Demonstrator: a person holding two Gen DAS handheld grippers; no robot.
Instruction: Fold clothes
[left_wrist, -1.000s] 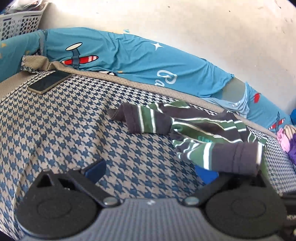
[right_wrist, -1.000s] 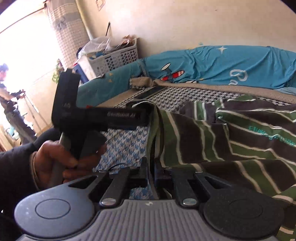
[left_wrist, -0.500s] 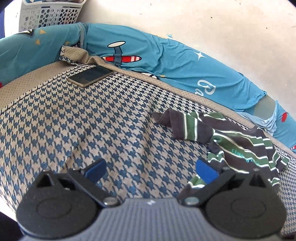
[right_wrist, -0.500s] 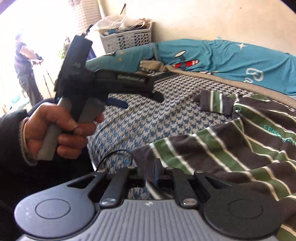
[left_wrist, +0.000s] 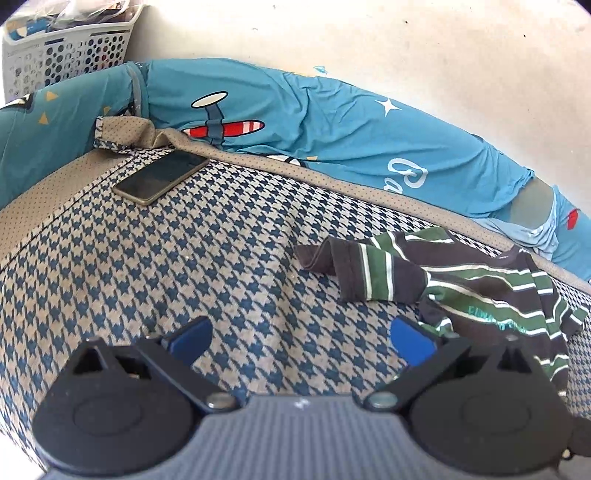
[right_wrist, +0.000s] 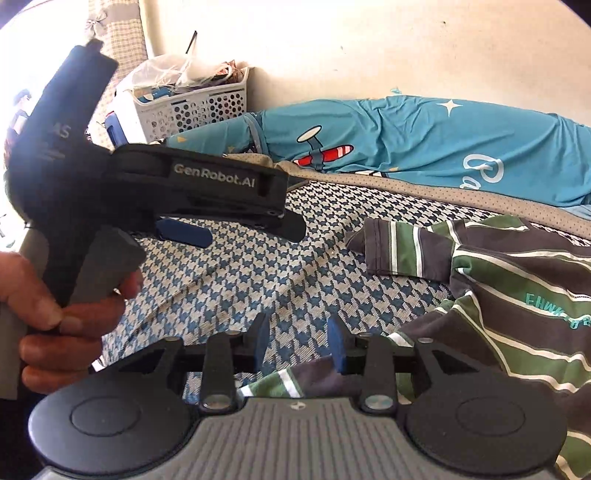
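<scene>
A dark brown shirt with green and white stripes (left_wrist: 480, 291) lies crumpled on the houndstooth bed cover (left_wrist: 184, 266), one sleeve (left_wrist: 369, 269) stretched out to the left. My left gripper (left_wrist: 301, 338) is open just left of the shirt, with bare cover between its blue pads (left_wrist: 412, 341). In the right wrist view the shirt (right_wrist: 517, 295) fills the right side. My right gripper (right_wrist: 300, 341) is open, and the shirt's hem (right_wrist: 295, 380) lies loose under its right finger. A hand (right_wrist: 55, 314) holds the left gripper (right_wrist: 255, 233) above the cover.
A phone (left_wrist: 160, 177) lies at the cover's far left corner. Blue bedding with a plane print (left_wrist: 332, 140) runs along the wall. A white laundry basket (left_wrist: 66, 48) stands at the back left. A person stands far off at the left edge (right_wrist: 22, 107).
My right gripper has opened and let go of the shirt's hem, which dropped onto the cover. My left gripper drew away to the left of the shirt, still open.
</scene>
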